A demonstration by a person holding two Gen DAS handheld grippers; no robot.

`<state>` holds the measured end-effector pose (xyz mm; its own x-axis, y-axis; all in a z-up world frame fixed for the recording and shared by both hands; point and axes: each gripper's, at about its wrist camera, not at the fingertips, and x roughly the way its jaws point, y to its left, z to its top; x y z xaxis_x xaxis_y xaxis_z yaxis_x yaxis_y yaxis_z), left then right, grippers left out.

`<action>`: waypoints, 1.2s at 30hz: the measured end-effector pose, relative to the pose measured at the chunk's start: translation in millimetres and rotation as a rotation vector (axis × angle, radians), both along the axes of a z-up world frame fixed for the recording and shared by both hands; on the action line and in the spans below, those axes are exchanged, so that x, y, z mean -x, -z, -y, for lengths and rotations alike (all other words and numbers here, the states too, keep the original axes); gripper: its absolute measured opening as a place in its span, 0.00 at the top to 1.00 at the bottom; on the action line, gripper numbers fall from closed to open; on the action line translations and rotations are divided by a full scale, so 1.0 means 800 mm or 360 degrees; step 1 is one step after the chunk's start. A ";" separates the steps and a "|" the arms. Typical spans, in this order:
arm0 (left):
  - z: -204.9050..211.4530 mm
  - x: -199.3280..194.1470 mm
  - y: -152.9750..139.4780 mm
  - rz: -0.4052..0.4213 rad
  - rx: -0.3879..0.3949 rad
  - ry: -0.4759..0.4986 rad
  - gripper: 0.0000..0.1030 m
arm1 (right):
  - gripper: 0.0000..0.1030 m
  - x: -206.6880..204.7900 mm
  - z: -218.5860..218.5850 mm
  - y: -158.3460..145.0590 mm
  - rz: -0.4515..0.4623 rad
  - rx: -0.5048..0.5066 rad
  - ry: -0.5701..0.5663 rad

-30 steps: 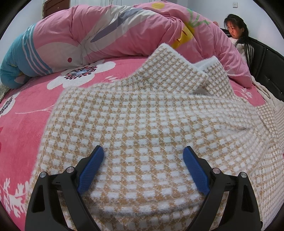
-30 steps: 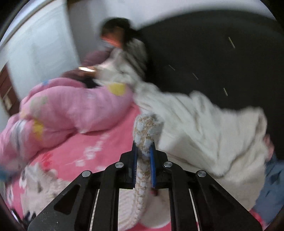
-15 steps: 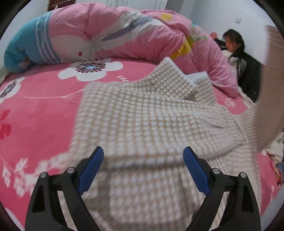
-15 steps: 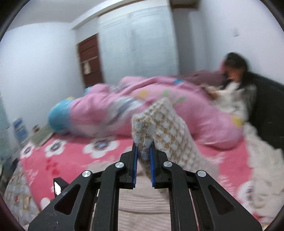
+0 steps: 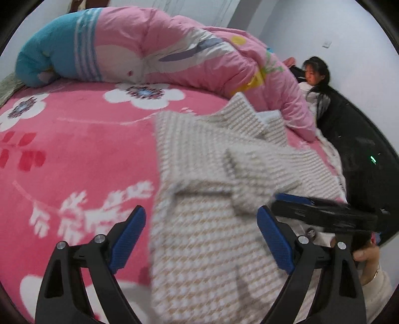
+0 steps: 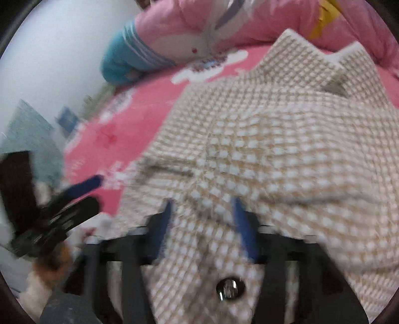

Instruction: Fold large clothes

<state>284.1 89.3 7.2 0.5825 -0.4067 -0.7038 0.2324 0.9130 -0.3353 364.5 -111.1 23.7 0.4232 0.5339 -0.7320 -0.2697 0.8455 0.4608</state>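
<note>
Left wrist view: my left tongs hang wide open over the near end of the checked sweater, nothing gripped, pads clear of the knit. The sweater lies on the bed, on the pink flowered sheet, running away from me toward the rolled-up pink duvet. A sleeve is laid across the body, a bit crumpled and skewed. My right tongs come in from the right edge, just above that sleeve, my hand behind them. Another person sits at the far right by the dark headboard, not involved.

Right wrist view: blurred. My right tongs are opening; the checked sweater fills the gap between the blue pads, but the pads look apart from it, so I read it as let go, not gripped. Collar points sit at the far end near the duvet. Left tongs show at the left edge, blurred, over the pink sheet.

Progress, my read: one sleeve fold is dropped onto the body, so this is early-to-middle. I can't tell whether the other sleeve is in. The folded sleeve wants smoothing. The lengthwise fold, hem up toward the collar, looks not yet done. Soft, fluffy knit; it will likely slump unless both corners are lifted together.
</note>
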 end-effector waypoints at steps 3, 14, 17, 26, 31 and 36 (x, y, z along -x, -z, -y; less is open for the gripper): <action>0.027 -0.034 -0.003 -0.0007 0.0083 0.0072 0.17 | 0.27 0.026 0.064 -0.023 0.0089 -0.0017 0.0092; 0.138 -0.132 0.069 -0.0296 -0.0072 0.0058 0.64 | 0.29 0.126 0.205 0.013 0.0104 0.0139 0.0514; 0.167 -0.127 0.051 -0.0229 -0.0299 0.0086 0.84 | 0.29 0.139 0.210 0.021 0.0108 0.0161 0.0552; 0.154 -0.155 -0.089 0.0140 -0.0242 0.0068 0.92 | 0.33 0.160 0.238 0.012 0.0170 0.0201 0.0592; 0.091 -0.182 -0.057 -0.0078 -0.0187 -0.0064 0.92 | 0.33 0.160 0.245 0.021 0.0143 0.0254 0.0616; 0.045 -0.192 0.044 -0.0311 -0.0137 -0.0171 0.92 | 0.33 0.159 0.249 0.019 0.0108 0.0295 0.0620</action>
